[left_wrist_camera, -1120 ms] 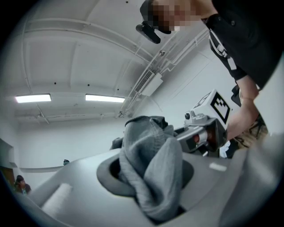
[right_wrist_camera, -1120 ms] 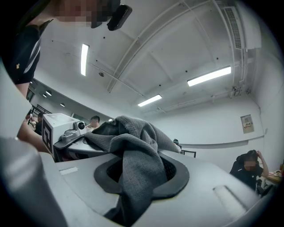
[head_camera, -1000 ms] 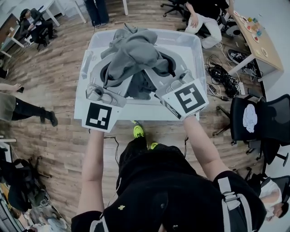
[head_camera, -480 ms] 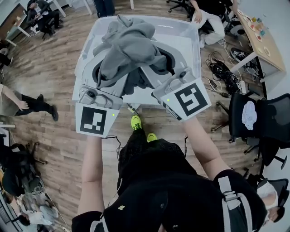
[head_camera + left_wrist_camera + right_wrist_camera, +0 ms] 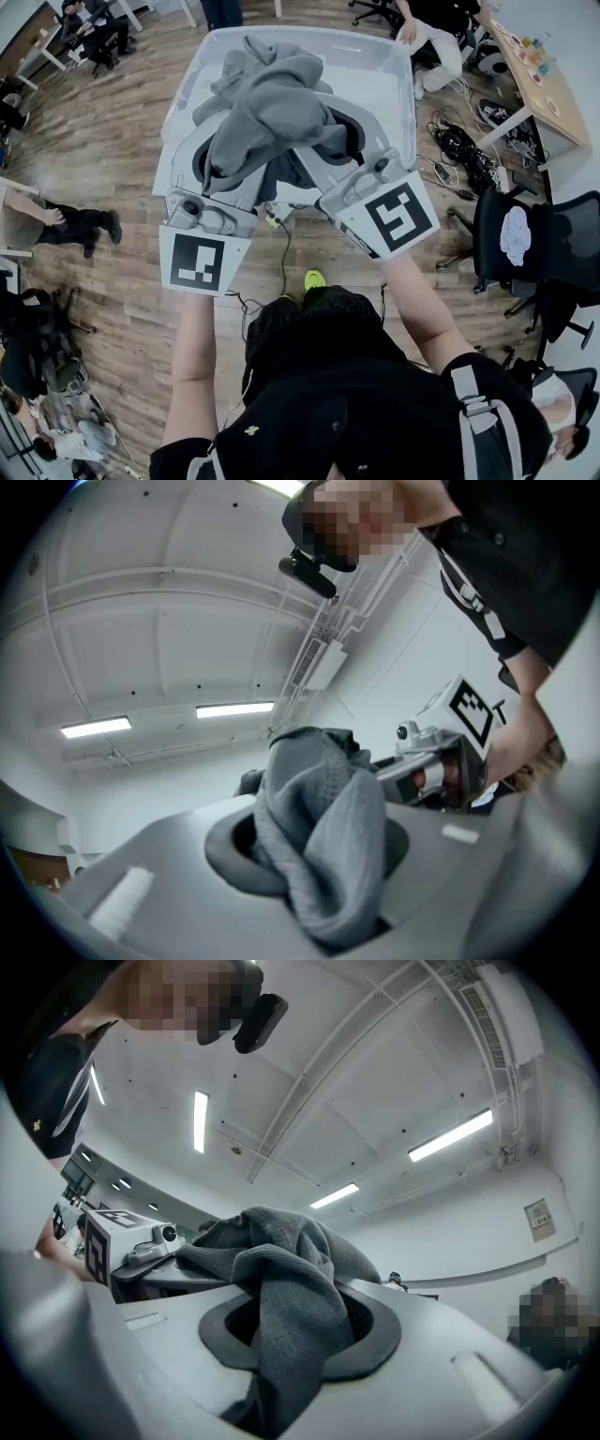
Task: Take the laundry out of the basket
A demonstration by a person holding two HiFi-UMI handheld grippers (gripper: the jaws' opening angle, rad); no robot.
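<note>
Because the grey garment [image 5: 272,103] must clear the basket [image 5: 386,89], my left claw [image 5: 317,853] and right claw [image 5: 298,1327] are each clenched on its fabric, holding it aloft.

You have no word or number to read here. The left cube [image 5: 197,263] and the right cube [image 5: 394,214] carry only black-and-white square patterns. The small wall sign [image 5: 536,1219] is too small to read.

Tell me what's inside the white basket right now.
Bare white bottom shows in the basket at the right. The gray garment, clamped in the left tongs and right tongs, hangs over the rest, so anything under it is hidden.
</note>
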